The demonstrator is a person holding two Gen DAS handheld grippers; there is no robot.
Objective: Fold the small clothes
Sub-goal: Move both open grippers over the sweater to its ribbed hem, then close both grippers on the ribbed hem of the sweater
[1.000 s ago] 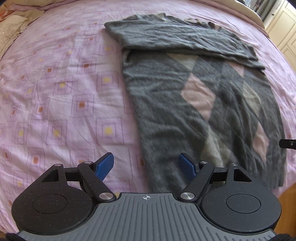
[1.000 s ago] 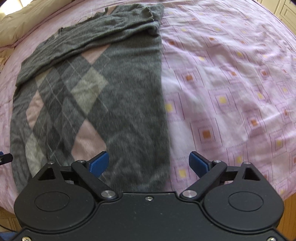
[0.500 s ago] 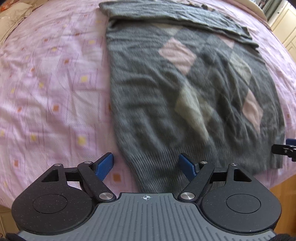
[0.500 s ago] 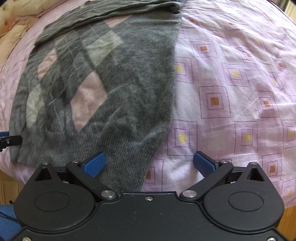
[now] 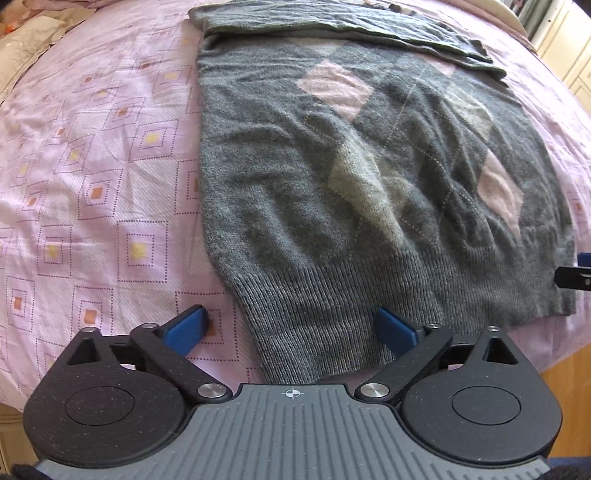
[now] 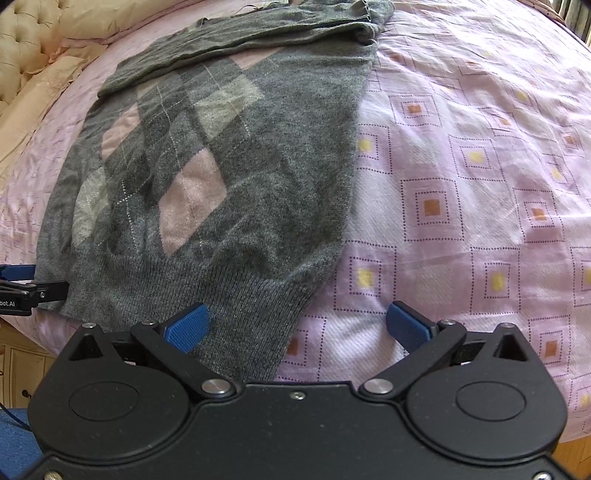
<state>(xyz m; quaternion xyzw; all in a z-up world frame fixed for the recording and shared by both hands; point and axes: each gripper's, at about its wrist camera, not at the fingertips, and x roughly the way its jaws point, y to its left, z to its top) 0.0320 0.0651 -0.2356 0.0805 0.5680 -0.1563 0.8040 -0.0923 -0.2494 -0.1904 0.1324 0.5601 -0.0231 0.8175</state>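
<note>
sweaters: one grey argyle sweater (image 5: 369, 177) (image 6: 221, 177), lying flat
folded sleeves: one band of grey sleeve (image 5: 332, 26) (image 6: 240, 37) laid across the sweater's far end; whether it is one sleeve or two cannot be told
pink diamonds on the sweater: two in the left wrist view
bedspreads: one pink bedspread (image 5: 92, 166) (image 6: 461, 166) with square prints
grippers: two, the left gripper (image 5: 293, 332) and the right gripper (image 6: 297, 325)
blue finger pads: two on each gripper, four in all
cushions: one beige cushion (image 6: 48, 85) at the bed's edge
</note>
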